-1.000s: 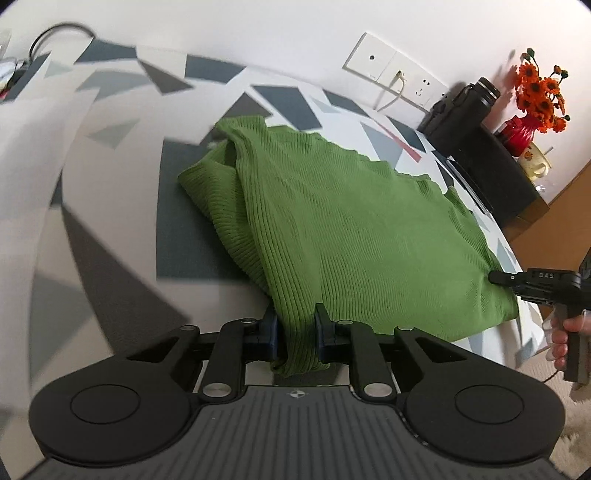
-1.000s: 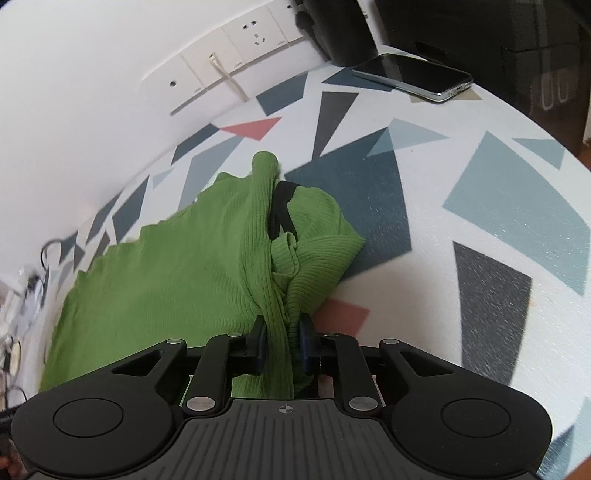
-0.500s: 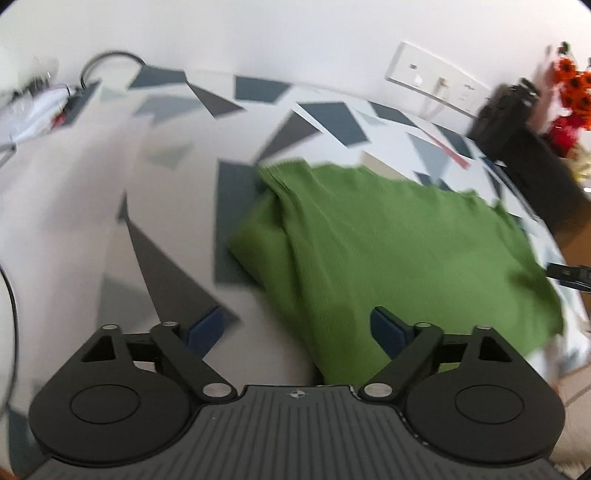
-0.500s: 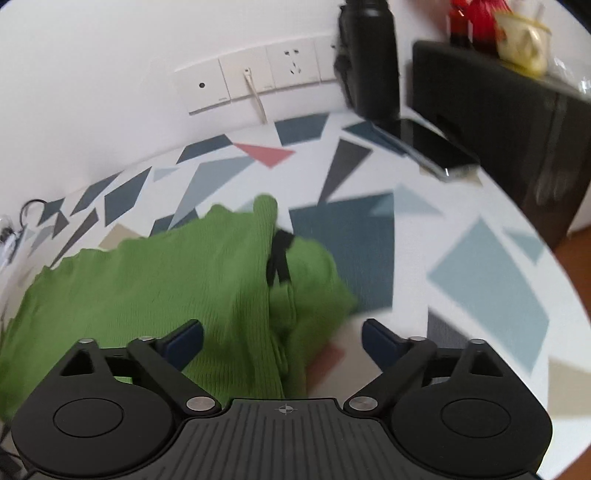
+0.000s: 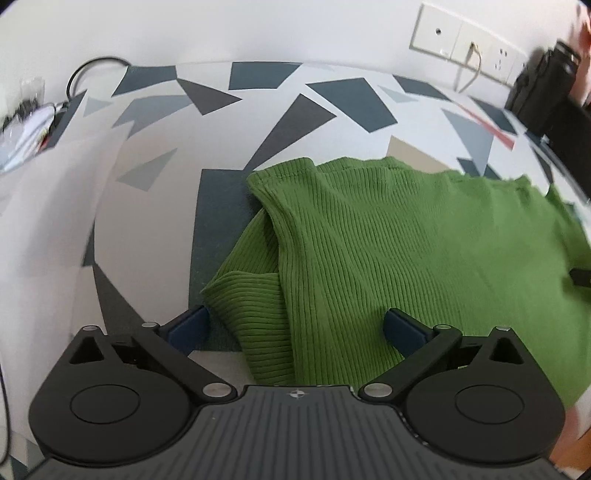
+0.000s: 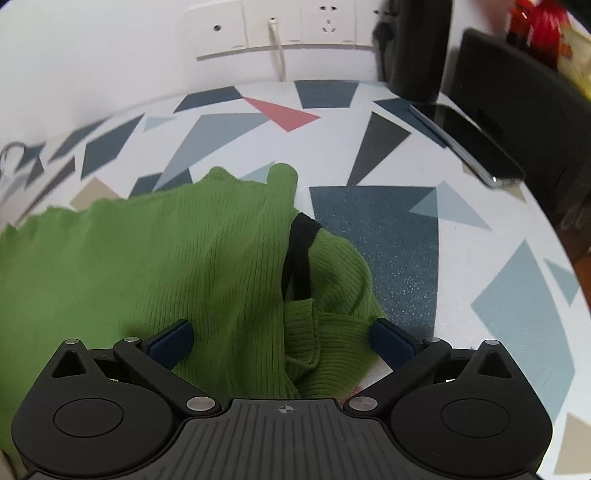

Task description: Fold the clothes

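Note:
A green ribbed knit garment lies folded on a table with a grey and white triangle-pattern cloth. My left gripper is open and empty, its jaws spread over the garment's near left corner. In the right wrist view the same garment shows a black neck trim and a bunched sleeve or collar. My right gripper is open and empty over the garment's near right end. The tip of the right gripper shows at the right edge of the left wrist view.
Wall sockets with a plugged cable sit on the wall behind the table. A black bottle, a phone and a black box stand at the far right. Cables and clutter lie at the far left.
Both grippers were shut on the garment's near edge a second ago. They have opened, let the cloth drop flat on the table and drawn back slightly.

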